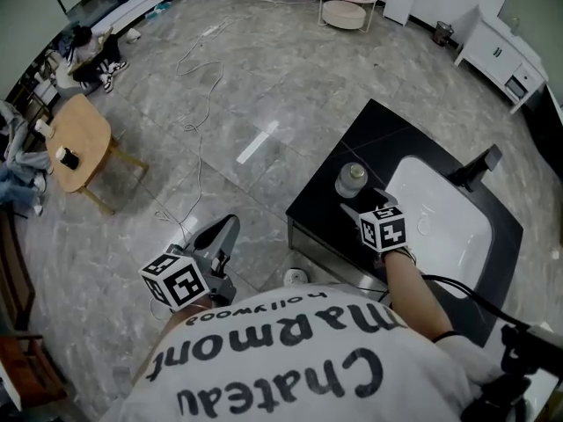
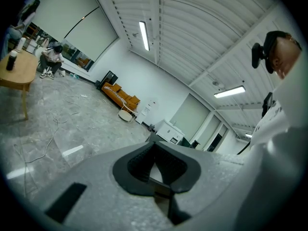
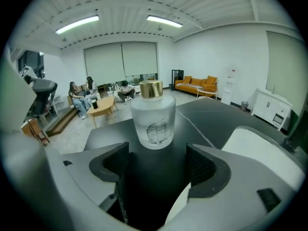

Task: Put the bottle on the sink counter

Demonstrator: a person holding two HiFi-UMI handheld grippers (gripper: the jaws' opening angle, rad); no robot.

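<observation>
A frosted glass bottle point(image 3: 153, 119) with a gold cap stands upright on the black sink counter point(image 3: 216, 112). In the head view the bottle point(image 1: 350, 180) rests on the counter's left part point(image 1: 321, 200), beside the white basin point(image 1: 440, 218). My right gripper point(image 3: 156, 170) is open just behind the bottle, its jaws apart and free of it; from above, the right gripper point(image 1: 362, 202) sits right by the bottle. My left gripper point(image 2: 154, 174) is shut with nothing in it, and in the head view the left gripper point(image 1: 227, 231) hangs low over the floor.
A black faucet point(image 1: 479, 165) stands at the basin's far side. A wooden table point(image 1: 79, 139) is off to the left, with cables point(image 1: 198, 121) on the marble floor. White cabinets point(image 1: 501, 55) and a round side table point(image 1: 347, 3) are at the back. People sit far off point(image 3: 82, 97).
</observation>
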